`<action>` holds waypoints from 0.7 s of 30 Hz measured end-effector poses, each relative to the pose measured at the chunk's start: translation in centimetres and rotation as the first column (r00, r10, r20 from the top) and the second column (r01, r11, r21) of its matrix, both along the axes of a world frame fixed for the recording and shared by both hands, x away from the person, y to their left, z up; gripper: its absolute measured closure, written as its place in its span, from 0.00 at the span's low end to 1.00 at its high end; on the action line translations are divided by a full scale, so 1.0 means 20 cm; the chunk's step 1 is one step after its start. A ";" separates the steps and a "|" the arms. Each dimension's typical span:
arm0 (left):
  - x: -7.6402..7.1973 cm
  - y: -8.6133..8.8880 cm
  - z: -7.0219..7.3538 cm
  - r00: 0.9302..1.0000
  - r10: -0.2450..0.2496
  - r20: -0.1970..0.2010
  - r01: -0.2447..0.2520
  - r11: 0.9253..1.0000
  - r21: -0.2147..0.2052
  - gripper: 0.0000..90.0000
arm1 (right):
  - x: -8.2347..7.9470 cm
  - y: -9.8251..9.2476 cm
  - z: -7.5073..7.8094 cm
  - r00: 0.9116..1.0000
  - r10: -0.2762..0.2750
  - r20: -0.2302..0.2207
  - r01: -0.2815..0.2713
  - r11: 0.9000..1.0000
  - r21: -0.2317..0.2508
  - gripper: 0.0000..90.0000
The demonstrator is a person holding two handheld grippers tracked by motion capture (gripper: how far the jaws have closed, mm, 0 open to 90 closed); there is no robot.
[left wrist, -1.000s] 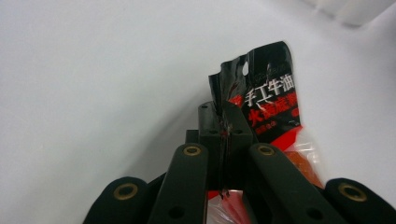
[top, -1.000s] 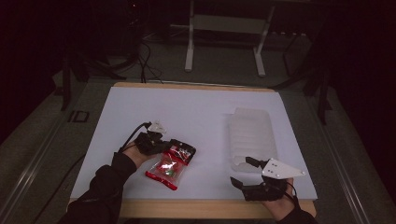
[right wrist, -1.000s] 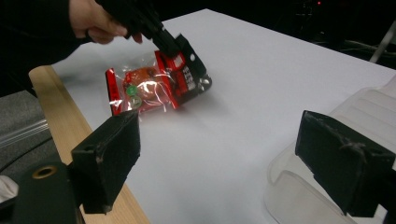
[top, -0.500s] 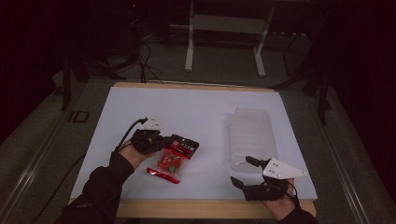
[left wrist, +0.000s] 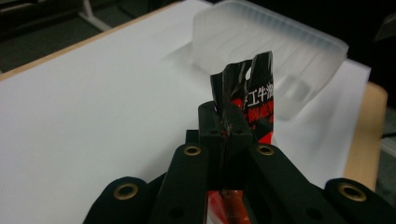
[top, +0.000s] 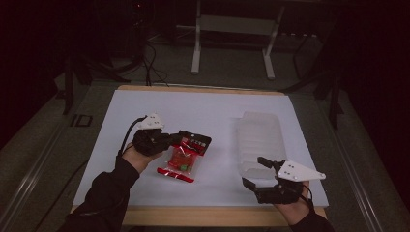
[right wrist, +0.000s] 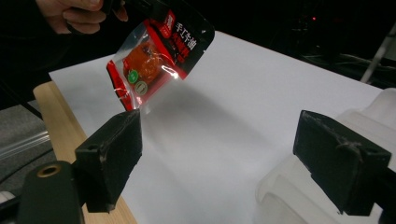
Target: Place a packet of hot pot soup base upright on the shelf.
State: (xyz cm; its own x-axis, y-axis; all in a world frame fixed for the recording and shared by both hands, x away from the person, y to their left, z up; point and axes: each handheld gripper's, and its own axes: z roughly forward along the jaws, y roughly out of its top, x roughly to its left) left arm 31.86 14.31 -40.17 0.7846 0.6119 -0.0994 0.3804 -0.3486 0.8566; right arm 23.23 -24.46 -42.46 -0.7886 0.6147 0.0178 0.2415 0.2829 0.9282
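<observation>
We see the left gripper [top: 169,141] pinching a red snack packet [top: 183,155] by its black top edge, lifted over the bench [top: 203,108] (left half); the right gripper [top: 258,171] is spread beside the clear tray [top: 258,135].

White Chinese print "手工牛油" stands on the red-and-black snack packet [right wrist: 159,51].

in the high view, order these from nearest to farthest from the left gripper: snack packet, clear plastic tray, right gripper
1. Snack packet: clamped in the shut left gripper, hanging just to its right.
2. Clear plastic tray: on the white table sheet, well to the right.
3. Right gripper: open, at the tray's near end by the table's front right edge; only a little farther than the tray's nearest edge.
</observation>
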 end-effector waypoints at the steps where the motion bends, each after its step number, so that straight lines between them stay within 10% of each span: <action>1: 0.00 0.00 0.01 1.000 0.006 0.009 -0.006 1.000 -0.015 0.99 | 0.00 0.00 0.00 1.000 0.001 0.000 -0.001 1.000 0.001 0.17; 21: -0.06 -0.04 0.06 0.998 -0.001 0.060 0.015 0.973 -0.230 0.99 | 0.29 0.17 0.30 0.988 0.155 -0.023 -0.155 0.988 0.009 0.28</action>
State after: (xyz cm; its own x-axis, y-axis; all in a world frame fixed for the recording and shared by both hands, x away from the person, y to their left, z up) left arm 30.59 13.59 -39.00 0.7981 0.5716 -0.1907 0.3250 -0.1418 0.9350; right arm 28.95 -20.99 -36.41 -0.8736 0.4848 0.0410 0.2166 0.3120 0.9251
